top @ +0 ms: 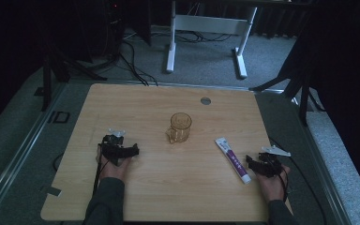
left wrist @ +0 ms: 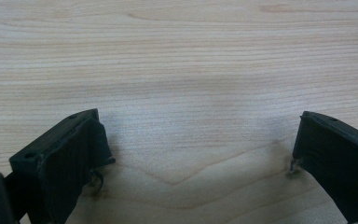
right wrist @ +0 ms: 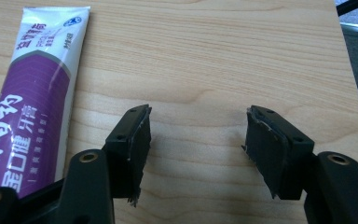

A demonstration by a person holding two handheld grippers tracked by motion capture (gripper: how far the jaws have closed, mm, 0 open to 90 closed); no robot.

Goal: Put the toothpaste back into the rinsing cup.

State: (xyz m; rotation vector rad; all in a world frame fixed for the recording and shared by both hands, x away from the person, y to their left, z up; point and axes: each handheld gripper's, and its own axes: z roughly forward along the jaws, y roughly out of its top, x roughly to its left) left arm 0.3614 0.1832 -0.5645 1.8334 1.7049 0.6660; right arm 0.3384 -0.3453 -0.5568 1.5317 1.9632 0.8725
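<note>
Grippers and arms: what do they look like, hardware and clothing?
Both tools are black and two-jawed. The left tool has a pale plate on top and a dark cable trailing back along the forearm. The right tool carries a grey three-cornered plate, with a black cable looping behind the hand. In the gripper views the jaws are black blocks with ribbed, frayed-edged pads and screw holes. Sleeves are dark grey-green.

The toothpaste tube [right wrist: 30, 107] bears large white Chinese characters on its purple band — 云南白药 牙膏 — with smaller print at its 12 o'clock end, too small to read.

Left claw [top: 130, 151] and right claw [top: 251, 161] gape wide.
</note>
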